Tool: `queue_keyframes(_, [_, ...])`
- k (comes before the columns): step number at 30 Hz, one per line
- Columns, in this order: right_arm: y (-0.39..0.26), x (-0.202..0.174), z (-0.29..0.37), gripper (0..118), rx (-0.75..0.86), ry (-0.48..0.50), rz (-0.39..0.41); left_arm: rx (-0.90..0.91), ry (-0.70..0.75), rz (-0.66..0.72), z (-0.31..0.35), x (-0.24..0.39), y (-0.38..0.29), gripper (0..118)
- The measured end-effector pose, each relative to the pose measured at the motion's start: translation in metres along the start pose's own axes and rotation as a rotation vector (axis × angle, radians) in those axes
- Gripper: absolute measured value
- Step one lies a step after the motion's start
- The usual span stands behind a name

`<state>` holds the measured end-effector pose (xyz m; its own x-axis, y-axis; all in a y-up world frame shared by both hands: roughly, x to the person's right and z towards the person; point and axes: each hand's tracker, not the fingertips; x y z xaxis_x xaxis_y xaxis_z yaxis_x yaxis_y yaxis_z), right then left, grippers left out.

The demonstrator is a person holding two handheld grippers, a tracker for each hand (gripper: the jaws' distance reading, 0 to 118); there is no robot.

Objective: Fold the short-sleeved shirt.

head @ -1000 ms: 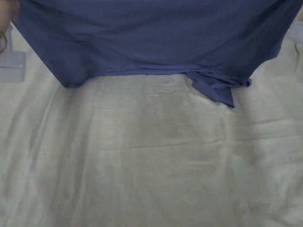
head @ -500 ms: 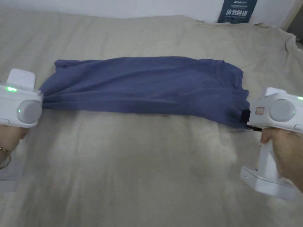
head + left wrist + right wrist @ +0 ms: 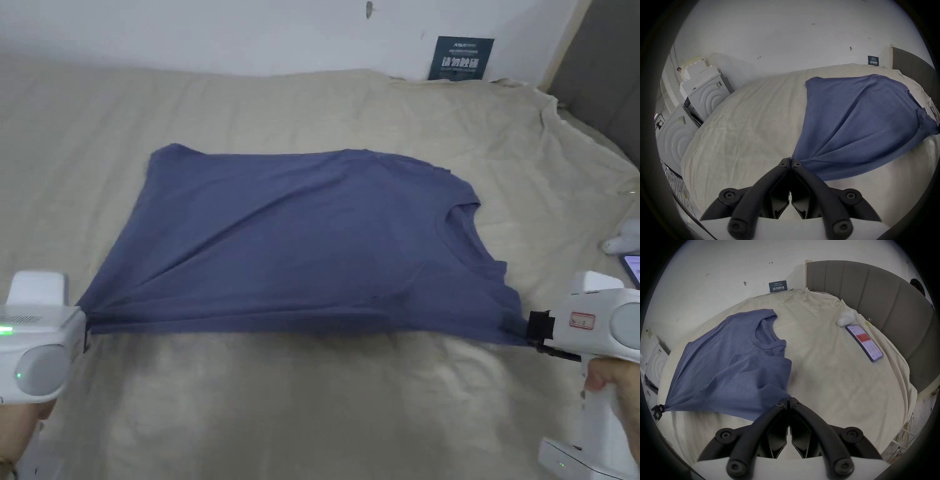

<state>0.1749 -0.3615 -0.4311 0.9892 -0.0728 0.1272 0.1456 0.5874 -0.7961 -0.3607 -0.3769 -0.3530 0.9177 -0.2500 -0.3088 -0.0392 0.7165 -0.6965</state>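
- Looks like a bedroom used as a test room.
- Wide bed (image 3: 312, 406) under a rumpled beige sheet, padded grey headboard (image 3: 875, 305) at one side.
- Plain white wall (image 3: 786, 40) with a small dark sign (image 3: 460, 58).
- Beside the bed, white moulded blocks (image 3: 705, 97), possibly foam packing.
- Phone (image 3: 864, 342) lying on the sheet.

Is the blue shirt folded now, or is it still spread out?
Spread out. The shirt lies open on the bed, collar showing, near corners held by the left gripper and right gripper.
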Motion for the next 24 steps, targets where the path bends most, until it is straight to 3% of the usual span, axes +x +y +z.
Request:
queue_keyframes(4, [-0.033,0.018,0.034,0,0.021,-0.007,0.047,0.002,-0.032,0.026,0.039,-0.016,-0.037,0])
queue_keyframes(13, [-0.101,0.054,0.073,0,0.015,0.012,0.009,-0.025,-0.095,0.041,0.097,-0.036,-0.110,0])
queue_keyframes(24, [-0.161,0.072,0.064,0,-0.096,0.041,0.031,-0.122,-0.125,0.062,0.099,-0.045,-0.150,0])
